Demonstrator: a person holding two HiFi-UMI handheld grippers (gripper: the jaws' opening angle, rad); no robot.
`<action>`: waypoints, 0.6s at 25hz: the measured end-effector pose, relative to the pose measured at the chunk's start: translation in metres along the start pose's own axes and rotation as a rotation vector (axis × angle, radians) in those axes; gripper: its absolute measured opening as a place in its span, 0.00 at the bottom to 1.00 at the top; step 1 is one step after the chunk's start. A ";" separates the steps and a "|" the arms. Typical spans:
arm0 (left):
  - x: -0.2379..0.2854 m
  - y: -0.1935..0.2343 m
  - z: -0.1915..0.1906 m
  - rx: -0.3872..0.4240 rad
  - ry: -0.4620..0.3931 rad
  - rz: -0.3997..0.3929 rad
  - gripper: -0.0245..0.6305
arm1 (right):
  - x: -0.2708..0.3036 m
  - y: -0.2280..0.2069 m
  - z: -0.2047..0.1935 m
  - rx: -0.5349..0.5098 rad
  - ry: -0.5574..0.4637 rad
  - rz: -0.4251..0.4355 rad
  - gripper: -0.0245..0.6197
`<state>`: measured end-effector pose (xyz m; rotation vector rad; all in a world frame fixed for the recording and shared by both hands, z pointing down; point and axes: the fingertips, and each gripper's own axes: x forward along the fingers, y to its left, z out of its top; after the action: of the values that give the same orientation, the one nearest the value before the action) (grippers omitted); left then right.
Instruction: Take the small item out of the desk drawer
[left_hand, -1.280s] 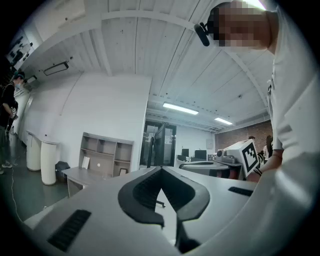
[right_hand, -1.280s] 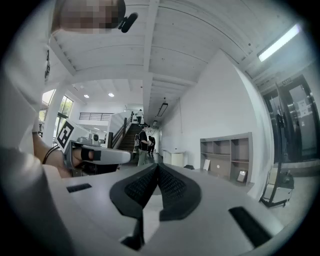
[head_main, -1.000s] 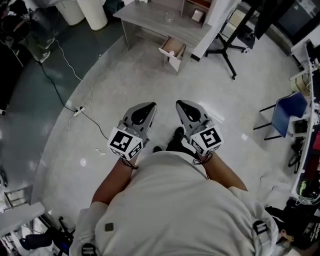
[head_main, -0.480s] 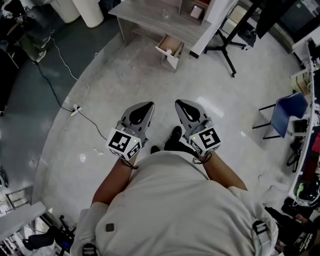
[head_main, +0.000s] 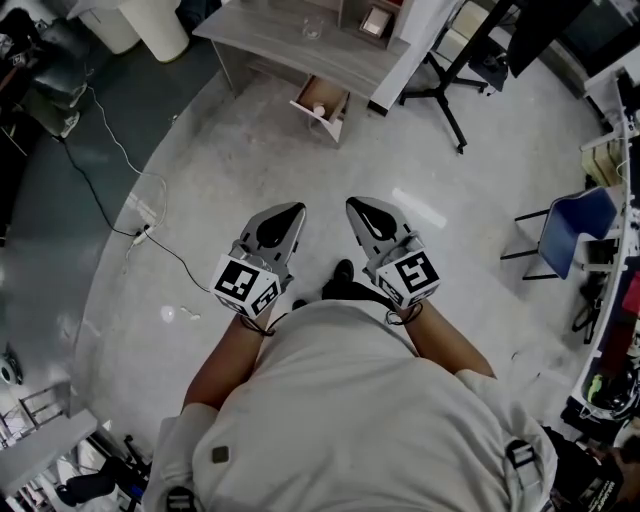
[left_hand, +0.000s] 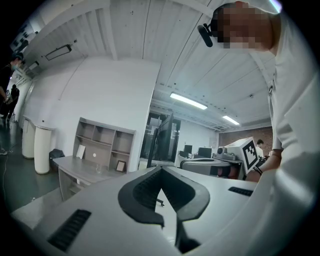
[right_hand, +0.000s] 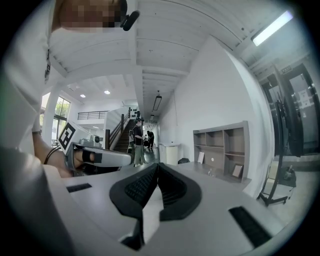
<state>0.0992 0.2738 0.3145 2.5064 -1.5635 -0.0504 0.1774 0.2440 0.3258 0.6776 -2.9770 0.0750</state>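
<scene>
left tool (head_main: 289, 208) and right tool (head_main: 356, 204) pressed together, empty, held level: the open drawer (head_main: 331, 121) with its small item (head_main: 319, 110) lies well ahead.

Left claw (head_main: 289, 212), right claw (head_main: 358, 207) side by side, level, both closed, empty.

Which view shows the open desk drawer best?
The head view: it looks down into the open drawer, with a small pale item inside. Both gripper views show only the distant desk; its drawer cannot be made out.

Bare floor (head_main: 300, 165) to desk (head_main: 290, 45) — cable (head_main: 118, 140) left
</scene>
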 end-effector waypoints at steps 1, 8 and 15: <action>0.012 0.001 0.001 0.002 0.002 0.000 0.06 | 0.001 -0.011 0.000 0.000 0.001 0.004 0.07; 0.083 0.000 0.011 0.031 0.016 0.007 0.06 | 0.002 -0.076 0.002 0.021 -0.004 0.039 0.07; 0.121 0.005 0.015 0.069 0.034 0.012 0.06 | 0.004 -0.125 0.008 0.024 -0.039 0.002 0.07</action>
<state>0.1462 0.1619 0.3086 2.5352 -1.5937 0.0489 0.2273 0.1294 0.3219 0.6869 -3.0191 0.0990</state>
